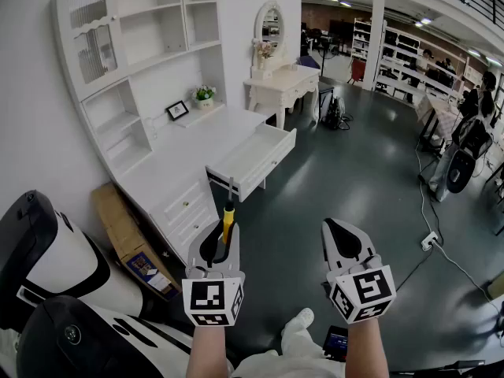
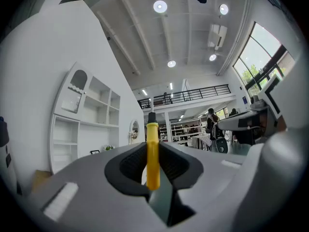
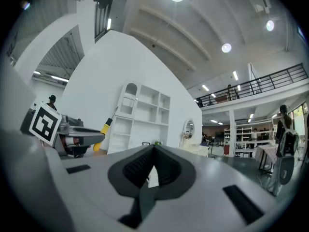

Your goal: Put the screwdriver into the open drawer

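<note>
On the left, my left gripper (image 1: 222, 228) has its jaws clamped on the yellow handle of the screwdriver (image 1: 227, 215), with the shaft sticking out past the tips so it can go in tip first. Ahead and slightly right, well apart from the tool, the open drawer (image 1: 272, 161) juts from the white table (image 1: 169, 172), waiting. On the right, my right gripper (image 1: 337, 231) hangs empty with its jaws together, kept aside, I judge, because one hand suffices
</note>
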Motion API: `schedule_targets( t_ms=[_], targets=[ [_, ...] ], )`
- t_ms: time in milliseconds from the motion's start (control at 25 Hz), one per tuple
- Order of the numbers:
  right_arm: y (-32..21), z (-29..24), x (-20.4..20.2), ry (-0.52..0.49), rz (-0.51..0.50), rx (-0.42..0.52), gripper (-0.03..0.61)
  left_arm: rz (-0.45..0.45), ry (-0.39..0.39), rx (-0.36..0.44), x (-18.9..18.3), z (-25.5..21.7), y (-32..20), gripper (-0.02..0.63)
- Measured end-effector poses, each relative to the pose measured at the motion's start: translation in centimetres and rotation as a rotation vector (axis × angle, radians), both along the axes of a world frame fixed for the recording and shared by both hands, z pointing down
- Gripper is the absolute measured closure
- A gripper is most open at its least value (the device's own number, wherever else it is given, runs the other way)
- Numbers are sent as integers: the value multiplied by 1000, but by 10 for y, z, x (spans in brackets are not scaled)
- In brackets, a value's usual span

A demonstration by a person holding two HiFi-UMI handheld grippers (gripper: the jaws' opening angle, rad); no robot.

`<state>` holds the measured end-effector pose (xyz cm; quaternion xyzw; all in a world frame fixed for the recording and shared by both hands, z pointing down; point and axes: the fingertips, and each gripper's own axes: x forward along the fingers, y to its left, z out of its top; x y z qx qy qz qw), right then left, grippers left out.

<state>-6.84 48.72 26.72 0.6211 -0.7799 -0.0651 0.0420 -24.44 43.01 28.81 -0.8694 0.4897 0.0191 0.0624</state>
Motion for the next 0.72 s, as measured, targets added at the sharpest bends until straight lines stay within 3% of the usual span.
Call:
schedule_targets(
  t_ms=[720],
  targets=[
    [-48, -1, 23, 6, 7, 13, 572, -18, -10, -15, 19, 4, -42, 532]
  ],
)
